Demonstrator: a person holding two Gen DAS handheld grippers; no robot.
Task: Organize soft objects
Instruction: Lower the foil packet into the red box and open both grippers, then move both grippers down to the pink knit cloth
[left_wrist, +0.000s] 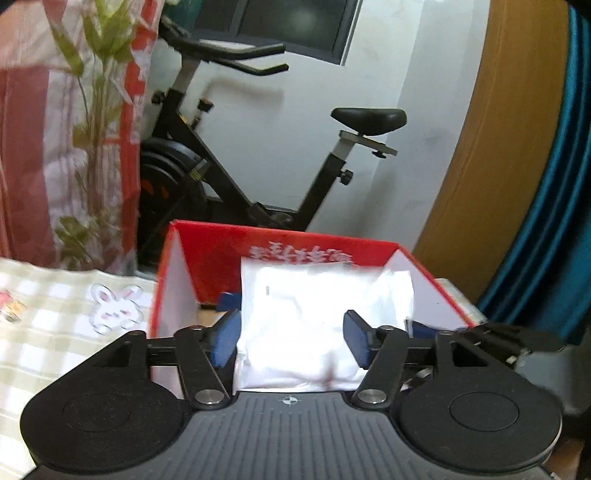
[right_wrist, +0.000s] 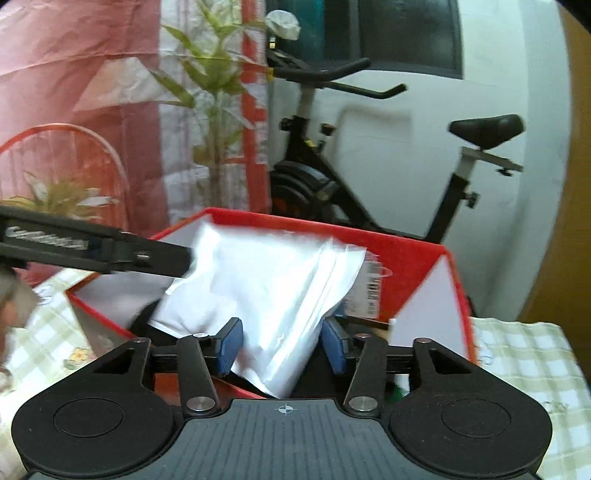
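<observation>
Both claws, left and right, seemingly parted around white packet over red box.

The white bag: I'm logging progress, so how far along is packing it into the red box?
Done: the white bag already sits inside the red box. In hand: both claws, left and right, flank it, pads apparently off. Left: pulling clear; other soft items aren't visible.

White bag, red box

One white bag, one red box
</observation>
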